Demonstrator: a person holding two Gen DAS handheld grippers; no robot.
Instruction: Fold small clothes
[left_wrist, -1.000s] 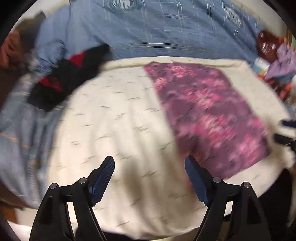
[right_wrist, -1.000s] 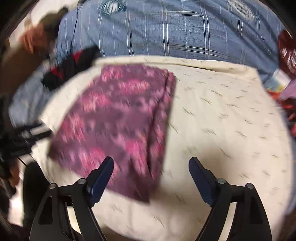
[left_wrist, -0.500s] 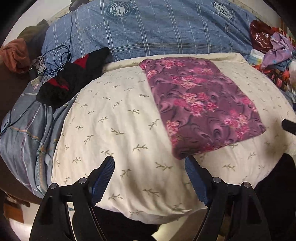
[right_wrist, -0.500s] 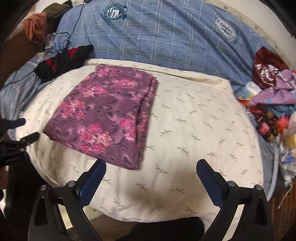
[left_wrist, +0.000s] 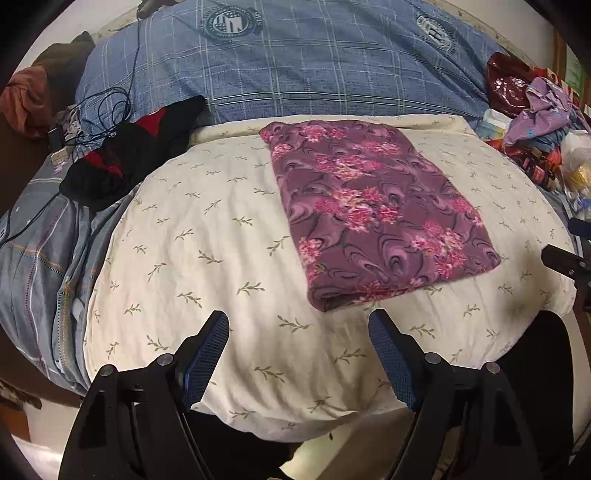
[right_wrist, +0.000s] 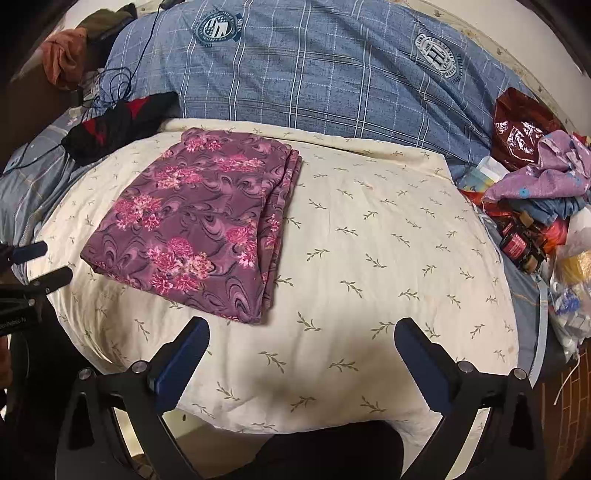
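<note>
A purple garment with pink flowers (left_wrist: 373, 210) lies folded into a flat rectangle on a cream leaf-print pillow (left_wrist: 207, 251). It also shows in the right wrist view (right_wrist: 199, 225), on the left half of the pillow (right_wrist: 388, 258). My left gripper (left_wrist: 298, 352) is open and empty, held above the pillow's near edge, just short of the garment's near corner. My right gripper (right_wrist: 301, 356) is open and empty, near the pillow's front edge, to the right of the garment. Each gripper's tips show at the other view's edge.
A blue plaid quilt (left_wrist: 314, 66) lies behind the pillow. A black and red garment (left_wrist: 125, 158) and a blue cable (left_wrist: 107, 107) lie at the back left. A heap of clothes and bags (right_wrist: 535, 199) lies at the right. An orange cloth (right_wrist: 62, 55) is far left.
Both grippers have pulled back toward the pillow's front edge and stay open. The folded garment lies where it was. The earliest frames were blurred by motion; the view is steady now.
</note>
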